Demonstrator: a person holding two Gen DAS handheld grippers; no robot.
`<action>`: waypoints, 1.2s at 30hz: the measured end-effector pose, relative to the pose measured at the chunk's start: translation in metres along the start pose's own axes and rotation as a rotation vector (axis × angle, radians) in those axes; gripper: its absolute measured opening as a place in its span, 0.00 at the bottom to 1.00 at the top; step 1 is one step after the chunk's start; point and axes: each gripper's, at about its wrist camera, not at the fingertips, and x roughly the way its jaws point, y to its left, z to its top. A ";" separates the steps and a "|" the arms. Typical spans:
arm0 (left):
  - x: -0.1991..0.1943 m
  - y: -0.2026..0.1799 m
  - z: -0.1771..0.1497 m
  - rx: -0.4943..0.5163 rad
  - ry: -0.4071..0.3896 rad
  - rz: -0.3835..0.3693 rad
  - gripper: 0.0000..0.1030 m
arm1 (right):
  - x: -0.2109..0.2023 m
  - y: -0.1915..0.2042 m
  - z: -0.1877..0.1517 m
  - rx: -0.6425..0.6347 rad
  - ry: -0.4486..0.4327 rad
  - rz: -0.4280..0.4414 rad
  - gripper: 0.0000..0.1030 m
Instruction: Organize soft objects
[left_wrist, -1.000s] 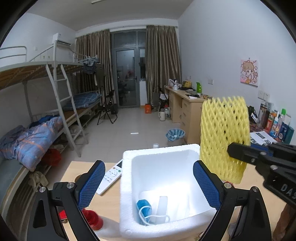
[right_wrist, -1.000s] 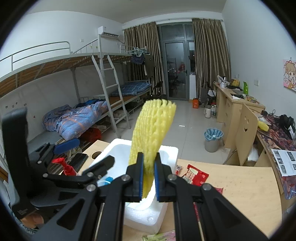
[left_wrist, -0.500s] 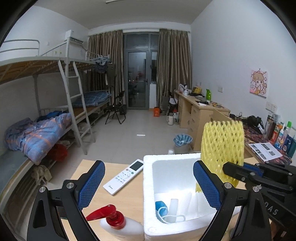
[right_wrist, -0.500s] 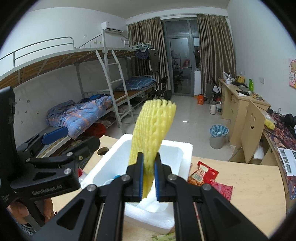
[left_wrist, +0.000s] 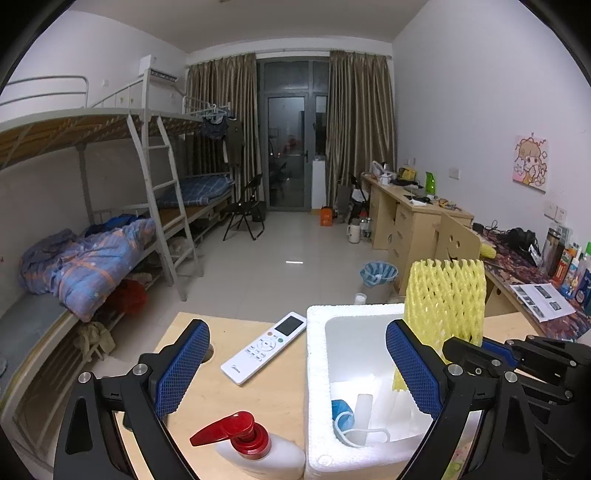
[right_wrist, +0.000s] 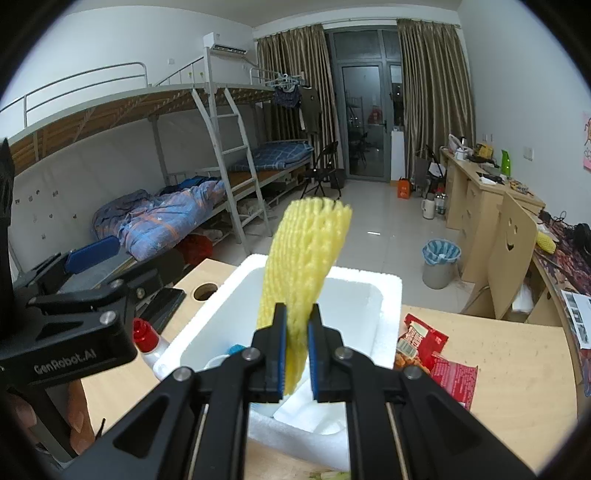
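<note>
Foam net (right_wrist: 306, 266) pinched btwn right jaws, above foam box (right_wrist: 384, 295).

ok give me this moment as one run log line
right hand-held gripper: shut on yellow foam net | net: upright over white foam box | left hand-held gripper: open, empty

white remote (left_wrist: 264, 348) flat on wood table (left_wrist: 236, 406) | pump bottle, red top (left_wrist: 255, 448) near front edge | red snack bags (right_wrist: 436, 350) on table | blue bin (left_wrist: 378, 273) on floor
</note>
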 end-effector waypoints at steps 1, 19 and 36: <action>0.000 0.001 0.000 -0.003 0.003 -0.002 0.94 | 0.000 0.000 0.000 0.001 0.001 0.000 0.13; -0.001 0.006 0.003 -0.017 0.001 0.004 0.94 | -0.007 0.001 0.003 0.012 -0.032 -0.027 0.88; -0.025 0.003 0.003 -0.019 -0.042 -0.016 0.94 | -0.027 0.002 -0.003 0.004 -0.066 -0.054 0.88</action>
